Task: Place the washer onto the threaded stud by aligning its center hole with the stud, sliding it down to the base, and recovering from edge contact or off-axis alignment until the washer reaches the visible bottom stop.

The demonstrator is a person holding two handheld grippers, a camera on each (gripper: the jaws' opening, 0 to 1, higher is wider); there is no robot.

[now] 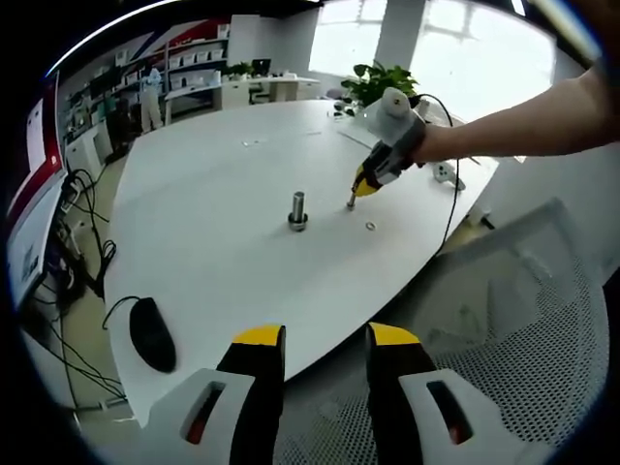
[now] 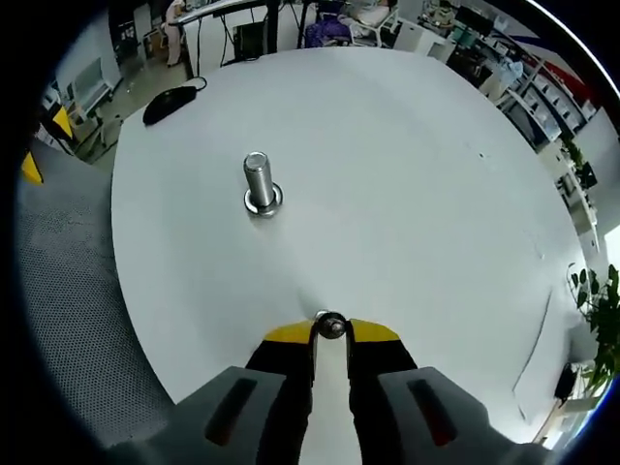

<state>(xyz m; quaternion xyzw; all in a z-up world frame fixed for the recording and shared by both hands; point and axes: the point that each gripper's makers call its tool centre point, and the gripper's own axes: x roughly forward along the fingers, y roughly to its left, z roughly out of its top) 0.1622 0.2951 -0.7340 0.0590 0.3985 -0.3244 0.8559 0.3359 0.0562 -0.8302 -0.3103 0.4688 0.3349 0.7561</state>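
A steel threaded stud (image 1: 297, 208) stands upright on its wide base on the white table (image 1: 213, 252); in the right gripper view the stud (image 2: 260, 184) is ahead and left of the jaws. My right gripper (image 2: 331, 334) is shut on a small washer (image 2: 331, 325) pinched at its yellow tips, low over the table and short of the stud. In the left gripper view the right gripper (image 1: 355, 194) hangs tip-down to the right of the stud, held by a hand. A loose washer (image 1: 370, 227) lies flat on the table near it. My left gripper (image 1: 325, 339) is open, back beyond the table's edge.
A black mouse (image 1: 153, 334) with its cable lies near the table's front-left edge, and the mouse (image 2: 170, 102) sits at the far edge in the right gripper view. A grey mesh chair (image 1: 523, 320) is under the left gripper. A plant (image 1: 386, 79) and desks stand behind.
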